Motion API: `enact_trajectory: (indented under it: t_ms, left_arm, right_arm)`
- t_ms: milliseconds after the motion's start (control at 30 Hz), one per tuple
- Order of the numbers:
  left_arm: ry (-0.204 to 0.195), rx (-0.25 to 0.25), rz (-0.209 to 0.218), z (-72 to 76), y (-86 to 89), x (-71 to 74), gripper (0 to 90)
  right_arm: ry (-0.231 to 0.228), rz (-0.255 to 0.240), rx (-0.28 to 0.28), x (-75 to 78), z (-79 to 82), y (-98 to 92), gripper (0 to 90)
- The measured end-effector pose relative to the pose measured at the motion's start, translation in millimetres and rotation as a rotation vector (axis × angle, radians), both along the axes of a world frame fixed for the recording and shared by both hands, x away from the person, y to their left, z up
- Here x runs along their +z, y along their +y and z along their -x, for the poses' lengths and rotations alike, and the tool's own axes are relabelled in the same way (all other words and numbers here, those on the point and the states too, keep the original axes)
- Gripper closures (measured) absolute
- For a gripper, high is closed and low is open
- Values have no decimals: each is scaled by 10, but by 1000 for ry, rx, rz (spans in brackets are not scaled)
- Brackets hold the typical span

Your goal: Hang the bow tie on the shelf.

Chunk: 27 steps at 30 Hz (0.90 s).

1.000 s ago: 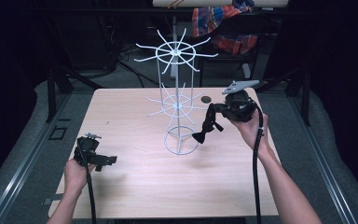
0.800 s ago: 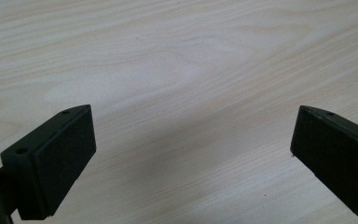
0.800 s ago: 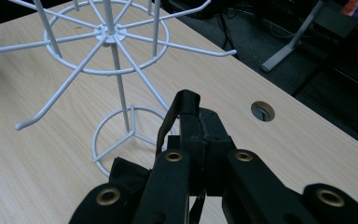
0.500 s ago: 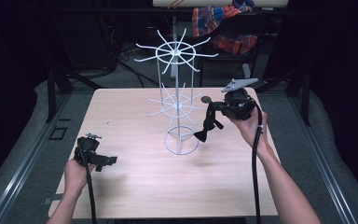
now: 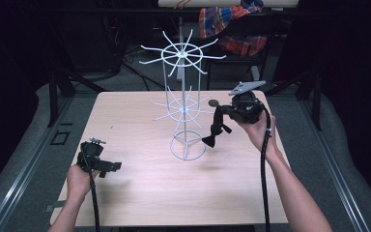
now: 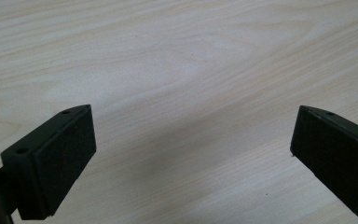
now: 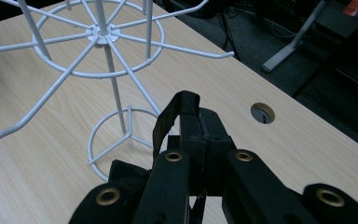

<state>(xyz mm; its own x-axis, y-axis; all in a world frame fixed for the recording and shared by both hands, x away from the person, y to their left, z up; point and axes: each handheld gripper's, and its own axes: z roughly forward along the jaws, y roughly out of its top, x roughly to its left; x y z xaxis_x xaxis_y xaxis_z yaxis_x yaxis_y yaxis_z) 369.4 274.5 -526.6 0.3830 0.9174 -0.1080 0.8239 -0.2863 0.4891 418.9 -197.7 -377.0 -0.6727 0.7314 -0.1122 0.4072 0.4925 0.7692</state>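
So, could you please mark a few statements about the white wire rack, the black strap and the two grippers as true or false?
1. The right gripper is shut on the black strap. True.
2. The strap already hangs on the white wire rack. False: it dangles from the gripper, beside the rack.
3. The left gripper has its jaws open above bare table. True.
4. The rack lies on its side. False: it stands upright.
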Motion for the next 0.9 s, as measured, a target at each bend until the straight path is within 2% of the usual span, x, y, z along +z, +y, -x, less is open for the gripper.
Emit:
enact_trajectory:
  t_ms: [633, 900]
  left_arm:
    - [1, -3, 0, -5, -15, -10, 0]
    - [8, -9, -1, -10, -22, -14, 1]
  right_arm:
    - [12, -1, 8, -45, -37, 4, 900]
    - [27, -16, 19, -76, -71, -28, 900]
